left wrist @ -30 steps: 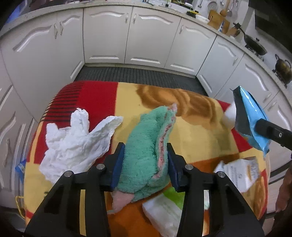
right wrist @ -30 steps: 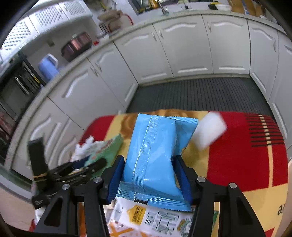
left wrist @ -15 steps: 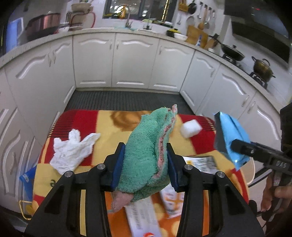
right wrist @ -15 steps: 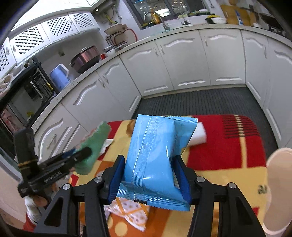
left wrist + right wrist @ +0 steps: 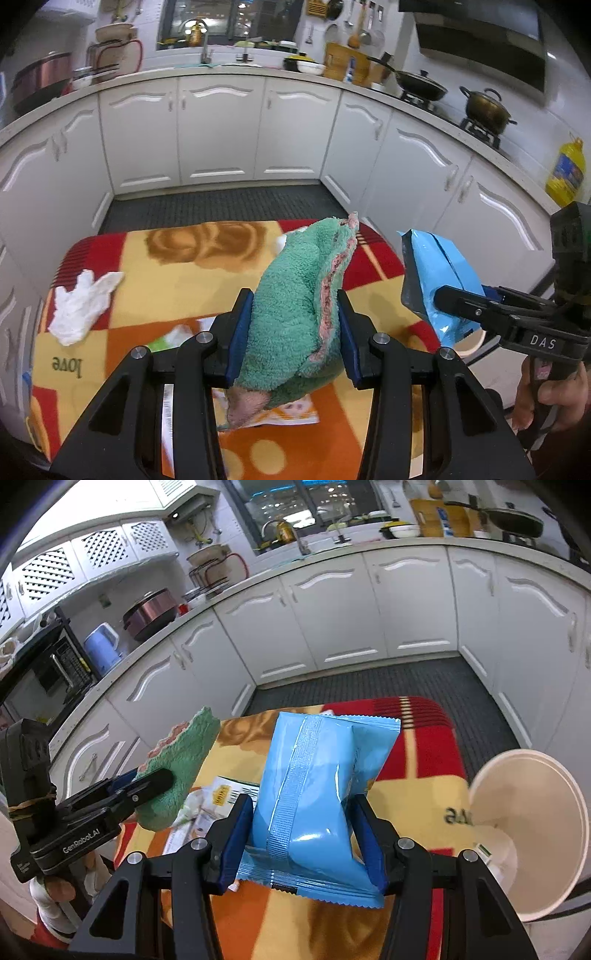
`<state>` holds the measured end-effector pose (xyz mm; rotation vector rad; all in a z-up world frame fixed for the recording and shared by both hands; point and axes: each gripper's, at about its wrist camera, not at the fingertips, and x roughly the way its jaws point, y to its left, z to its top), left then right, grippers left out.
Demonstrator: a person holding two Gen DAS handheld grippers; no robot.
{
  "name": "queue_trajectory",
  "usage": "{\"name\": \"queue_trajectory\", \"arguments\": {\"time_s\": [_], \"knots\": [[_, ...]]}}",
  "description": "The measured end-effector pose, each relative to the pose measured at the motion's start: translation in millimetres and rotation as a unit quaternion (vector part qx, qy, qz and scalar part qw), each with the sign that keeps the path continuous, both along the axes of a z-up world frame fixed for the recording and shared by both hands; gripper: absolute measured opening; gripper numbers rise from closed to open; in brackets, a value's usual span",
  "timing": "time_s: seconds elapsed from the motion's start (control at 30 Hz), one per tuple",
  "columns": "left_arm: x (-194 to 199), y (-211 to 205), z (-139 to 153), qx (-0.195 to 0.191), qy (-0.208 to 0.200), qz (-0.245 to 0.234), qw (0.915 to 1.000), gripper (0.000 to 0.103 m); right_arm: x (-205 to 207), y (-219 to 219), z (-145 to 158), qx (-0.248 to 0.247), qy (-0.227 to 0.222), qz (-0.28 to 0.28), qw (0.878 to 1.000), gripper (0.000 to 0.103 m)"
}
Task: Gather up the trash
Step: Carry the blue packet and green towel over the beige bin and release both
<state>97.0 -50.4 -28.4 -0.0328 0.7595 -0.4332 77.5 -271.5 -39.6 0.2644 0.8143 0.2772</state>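
Left gripper (image 5: 295, 332) clamps a green terry cloth (image 5: 299, 295); right gripper (image 5: 303, 834) pinches a blue snack packet (image 5: 317, 794). Below them, crumpled tissue (image 5: 79, 301) and wrappers (image 5: 221, 797) wait uncollected.

A patchwork blanket in red, yellow and orange (image 5: 192, 284) covers the table, the word "love" printed upside down at its 8 o'clock corner. White curved kitchen cabinets (image 5: 221, 133) wrap around a dark ribbed floor mat (image 5: 221, 205). On the counter at 2 o'clock sit a black wok (image 5: 419, 88) and a brass lidded pot (image 5: 485, 109) (both on burners); a yellow oil jug (image 5: 565, 171) stands at 3 o'clock.
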Motion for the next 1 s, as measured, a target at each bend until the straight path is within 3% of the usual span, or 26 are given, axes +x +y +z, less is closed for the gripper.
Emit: {"name": "queue_trajectory", "arguments": {"time_s": [0.73, 1.0], "knots": [[-3.5, -127.3, -16.5, 0.002, 0.026, -0.094, 0.9952, 0.041, -43.0, -106.4, -18.8, -0.016, 0.017, -0.108, 0.994, 0.053], [1.6, -148.9, -34.5, 0.009, 0.05, -0.106, 0.993, 0.041, -48.6, -145.2, -51.9, 0.01, 0.053, -0.14, 0.989, 0.048]]}}
